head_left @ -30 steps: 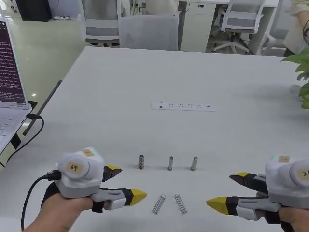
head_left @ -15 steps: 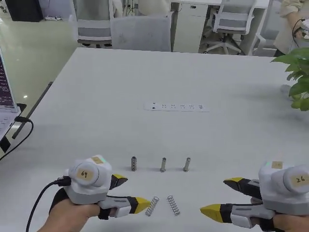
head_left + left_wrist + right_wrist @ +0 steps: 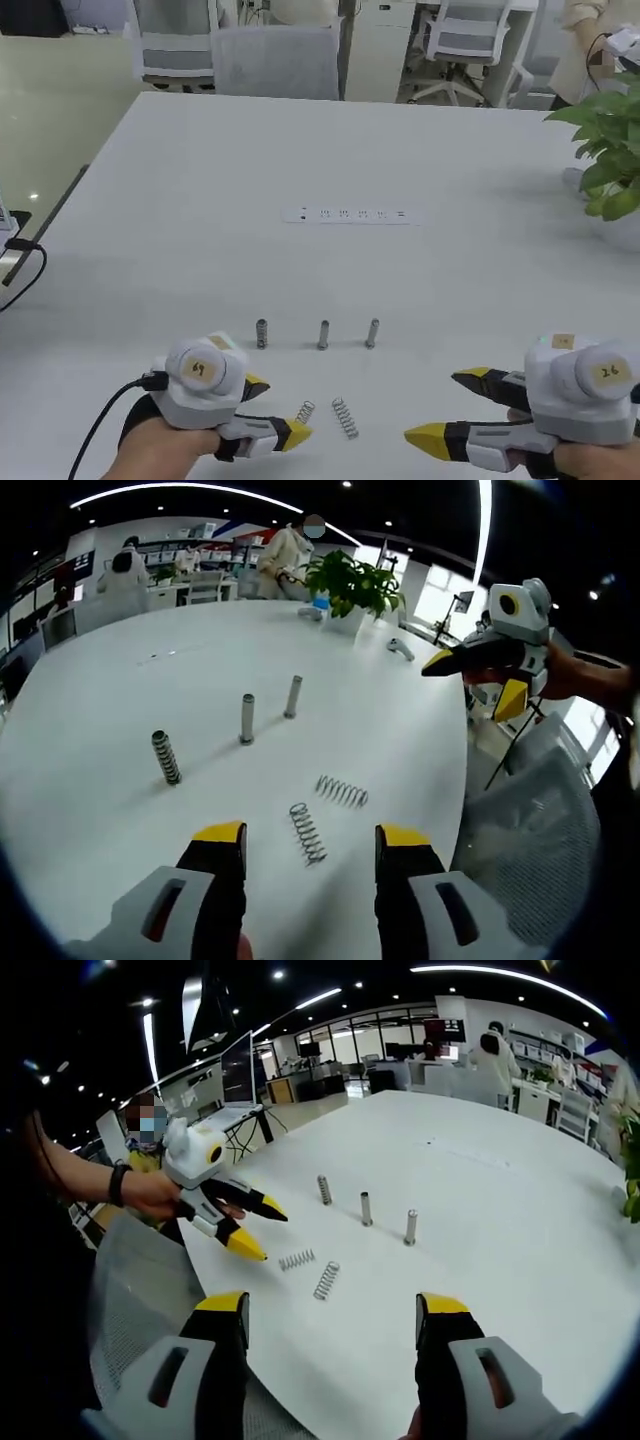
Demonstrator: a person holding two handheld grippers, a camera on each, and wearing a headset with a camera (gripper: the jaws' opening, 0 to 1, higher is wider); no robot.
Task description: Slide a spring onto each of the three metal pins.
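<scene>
Moved: left gripper (image 3: 280, 409) scooted up beside loose springs (image 3: 305, 412), jaws apart
right gripper (image 3: 438, 405): released, empty
pins (image 3: 323, 335): three, one sprung
loose springs: two

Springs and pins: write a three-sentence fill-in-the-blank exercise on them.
1. Of the three pins, ___ already carries a spring.
2. ___ loose springs lie flat on the table, nearer the person than the pins.
3. The left gripper and the right gripper both have their jaws ___.
Missing words: one; two; open.
</scene>
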